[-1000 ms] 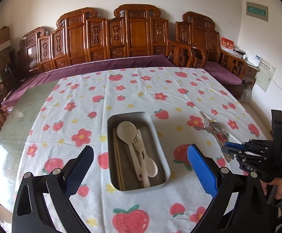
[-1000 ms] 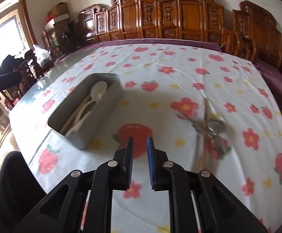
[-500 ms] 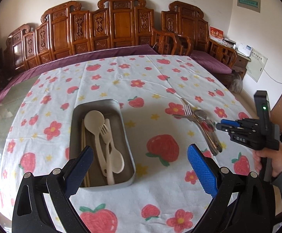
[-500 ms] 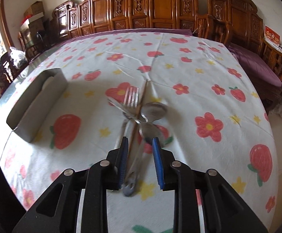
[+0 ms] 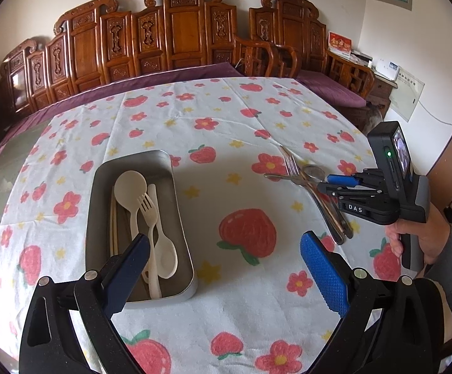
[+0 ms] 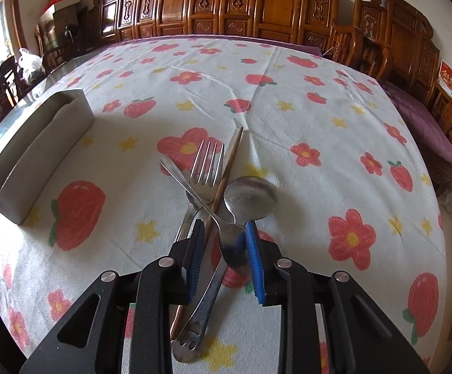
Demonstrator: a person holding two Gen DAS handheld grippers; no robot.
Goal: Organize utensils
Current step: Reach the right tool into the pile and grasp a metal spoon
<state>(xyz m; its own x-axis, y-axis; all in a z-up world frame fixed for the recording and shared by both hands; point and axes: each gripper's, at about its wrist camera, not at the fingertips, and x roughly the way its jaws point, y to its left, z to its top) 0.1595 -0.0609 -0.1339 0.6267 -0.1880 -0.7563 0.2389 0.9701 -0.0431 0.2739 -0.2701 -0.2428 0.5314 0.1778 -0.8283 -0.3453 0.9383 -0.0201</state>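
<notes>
A metal tray (image 5: pixel 138 168) sat on the desk (image 5: pixel 226 115), which was covered by a white cloth printed with strawberries and flowers. Inside the tray lay the cream plastic utensils already sorted: a large spoon (image 5: pixel 131 187), a fork (image 5: pixel 148 215), a smaller spoon (image 5: pixel 165 255) and pale chopsticks (image 5: pixel 113 227) along its 9 o'clock wall. A second, metal set remained loose on the cloth, well apart from the tray toward 3 o'clock: a fork (image 6: pixel 207 168), a large spoon (image 6: pixel 249 198), a small spoon (image 6: pixel 223 227) lying crosswise, and a brown chopstick (image 6: pixel 227 168), all overlapping in one heap. The right gripper (image 6: pixel 223 249) hung low over that heap, its jaws narrowly parted around the crossed handles and not yet closed on anything. The left gripper (image 5: pixel 223 258) hovered near the tray's 6 o'clock end, jaws wide and empty. By this view, roughly half the sorting looked finished, with the metal pieces left to move.
</notes>
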